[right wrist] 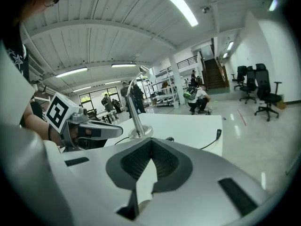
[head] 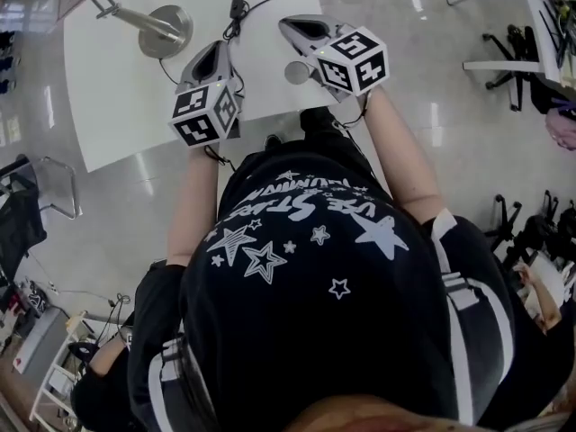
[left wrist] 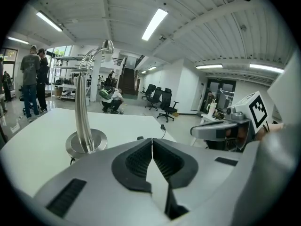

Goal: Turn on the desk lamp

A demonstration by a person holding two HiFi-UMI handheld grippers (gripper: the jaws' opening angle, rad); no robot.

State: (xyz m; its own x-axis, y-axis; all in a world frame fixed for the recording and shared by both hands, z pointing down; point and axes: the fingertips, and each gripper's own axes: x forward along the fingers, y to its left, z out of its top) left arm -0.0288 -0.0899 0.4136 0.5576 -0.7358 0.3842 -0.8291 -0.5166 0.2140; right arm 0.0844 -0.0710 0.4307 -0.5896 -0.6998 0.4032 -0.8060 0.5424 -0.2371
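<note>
- Right now the left gripper (head: 216, 49) hovers over the near edge of the white table (head: 117, 115). Its own view shows its jaws pressed together with nothing between them (left wrist: 152, 140).
- The right gripper (head: 290, 23) is held just beside it, at about three o'clock of the left one. Its jaws also meet at the tips and are empty (right wrist: 150, 140).
- The desk lamp (head: 165, 31) stands on the table at about ten o'clock of the left gripper, well apart from both grippers. It has a round metal base and a metal stem that runs out of the top of the head view.
- In the left gripper view the lamp (left wrist: 86, 142) is at eleven o'clock of the jaws. Its stem rises and curves over to a small head (left wrist: 108, 46).
- A black cord with an inline switch (head: 237, 7) lies on the table between the two grippers' tips and farther out, at about one o'clock of the left gripper, touching neither.
- Office chairs (left wrist: 162, 102) and standing people (left wrist: 30, 79) are across the room.
</note>
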